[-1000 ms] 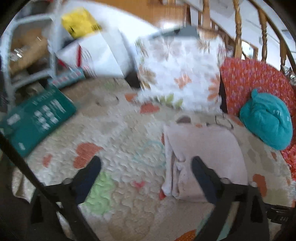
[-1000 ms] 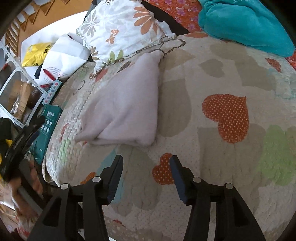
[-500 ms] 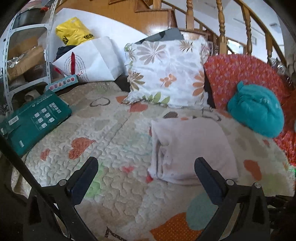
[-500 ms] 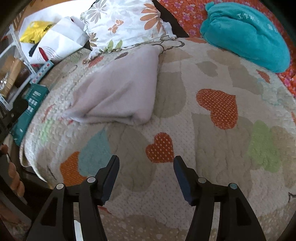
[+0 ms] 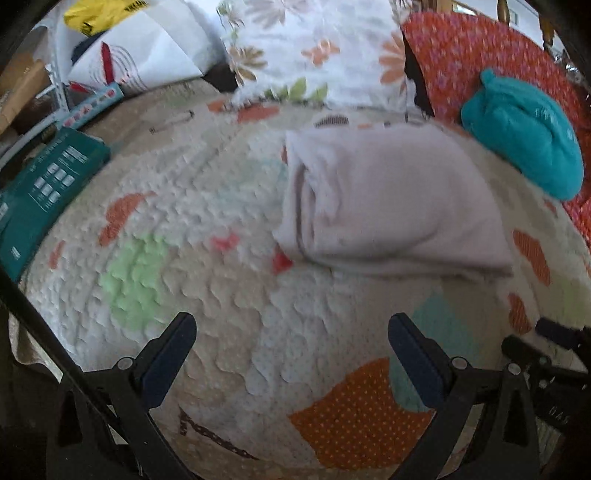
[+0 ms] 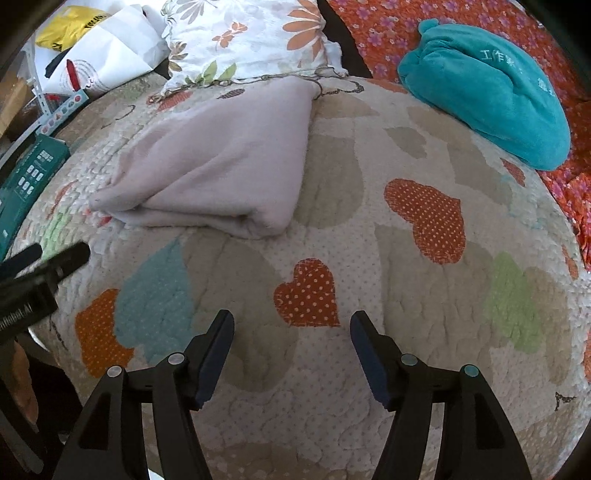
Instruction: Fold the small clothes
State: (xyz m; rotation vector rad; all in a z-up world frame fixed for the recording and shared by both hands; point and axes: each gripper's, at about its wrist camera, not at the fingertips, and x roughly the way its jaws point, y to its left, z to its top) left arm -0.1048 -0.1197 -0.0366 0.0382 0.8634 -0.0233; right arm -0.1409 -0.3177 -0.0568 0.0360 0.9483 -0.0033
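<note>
1. our left gripper [image 5: 291, 332] hangs low over the heart-patterned quilt [image 5: 221, 295], its jaws spread wide and holding nothing.
2. our right gripper [image 6: 291, 328] sits the same way, jaws apart and empty, above an orange dotted heart [image 6: 306, 295] on the quilt [image 6: 406, 295].
3. beyond both, well clear of the fingertips, the pale pink garment [image 6: 221, 166] lies folded into a thick rectangle on the quilt, its layered edges facing our left side [image 5: 384, 199].
4. to the right of it rests a teal bundle [image 6: 487, 92] against the orange floral cushion [image 6: 369, 33].
5. behind the garment leans a white flowered pillow [image 6: 243, 37]; at far left, a green box [image 5: 44, 184] sits at the quilt's edge, with a white bag [image 5: 147, 48] beyond it.
</note>
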